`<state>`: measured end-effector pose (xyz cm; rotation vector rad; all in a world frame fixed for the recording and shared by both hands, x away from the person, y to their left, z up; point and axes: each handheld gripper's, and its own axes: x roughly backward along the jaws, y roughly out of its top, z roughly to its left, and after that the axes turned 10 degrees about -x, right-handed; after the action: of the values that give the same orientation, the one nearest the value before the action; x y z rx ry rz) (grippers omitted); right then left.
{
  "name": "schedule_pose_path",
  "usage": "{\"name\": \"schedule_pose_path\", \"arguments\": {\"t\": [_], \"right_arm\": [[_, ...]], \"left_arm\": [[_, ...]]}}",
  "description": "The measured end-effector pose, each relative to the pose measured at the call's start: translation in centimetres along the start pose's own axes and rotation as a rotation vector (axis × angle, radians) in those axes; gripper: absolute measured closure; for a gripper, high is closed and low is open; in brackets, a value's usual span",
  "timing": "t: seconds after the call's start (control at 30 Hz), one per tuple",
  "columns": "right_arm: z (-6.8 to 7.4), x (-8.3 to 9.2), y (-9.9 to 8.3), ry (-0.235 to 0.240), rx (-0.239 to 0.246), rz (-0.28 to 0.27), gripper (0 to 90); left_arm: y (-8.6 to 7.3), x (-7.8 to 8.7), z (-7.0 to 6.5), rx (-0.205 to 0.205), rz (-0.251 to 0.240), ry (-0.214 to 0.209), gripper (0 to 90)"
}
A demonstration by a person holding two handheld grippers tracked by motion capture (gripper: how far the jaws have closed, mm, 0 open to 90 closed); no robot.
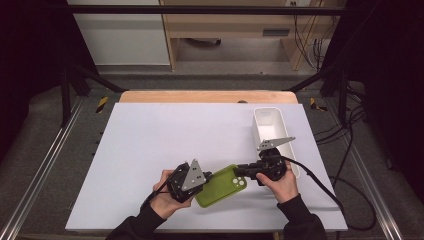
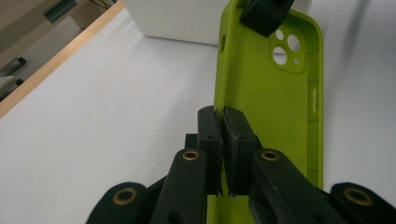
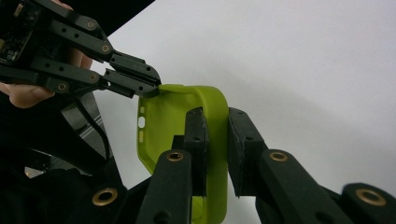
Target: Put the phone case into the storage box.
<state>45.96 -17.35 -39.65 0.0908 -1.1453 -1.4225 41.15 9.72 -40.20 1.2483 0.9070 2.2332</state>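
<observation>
A lime-green phone case (image 1: 220,187) is held just above the white table top near the front edge, between both grippers. My left gripper (image 1: 208,176) is shut on the case's long side wall; in the left gripper view its pads (image 2: 211,126) pinch that wall of the case (image 2: 275,102). My right gripper (image 1: 239,172) is shut on the case's end by the camera cut-out. In the right gripper view its pads (image 3: 196,126) squeeze the curved rim of the case (image 3: 163,126). The left gripper (image 3: 149,86) bites the case's far edge there.
A white oblong bin (image 1: 270,125) stands at the right of the white table top (image 1: 165,135), just behind the right hand. A wooden table edge (image 1: 200,96) runs along the back. Cables (image 1: 320,182) trail off to the right.
</observation>
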Motion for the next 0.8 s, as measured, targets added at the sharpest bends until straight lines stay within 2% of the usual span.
{"name": "schedule_pose_path", "arguments": {"t": [0.2,0.4,0.5,0.57,0.67,0.8], "right_arm": [[0.1,0.0,0.0,-0.009,0.0,-0.005,79.6],[0.1,0.2,0.0,-0.023,0.002,-0.022,79.5],[0.1,0.3,0.0,-0.032,0.007,-0.03,79.5],[0.1,0.3,0.0,-0.039,0.01,-0.036,79.5],[0.1,0.4,0.0,-0.046,0.017,-0.041,79.5],[0.1,0.6,0.0,-0.056,0.025,-0.053,79.4]], "left_arm": [[-0.1,-0.1,0.1,0.006,-0.003,0.0,84.3],[-0.1,0.1,0.3,0.037,-0.029,0.001,79.7],[-0.2,0.3,0.6,0.069,-0.052,0.003,75.6],[-0.3,0.4,1.0,0.106,-0.076,0.0,71.1],[-0.4,0.7,1.4,0.134,-0.095,0.011,66.3],[-0.6,1.0,1.9,0.165,-0.131,0.025,55.6]]}}
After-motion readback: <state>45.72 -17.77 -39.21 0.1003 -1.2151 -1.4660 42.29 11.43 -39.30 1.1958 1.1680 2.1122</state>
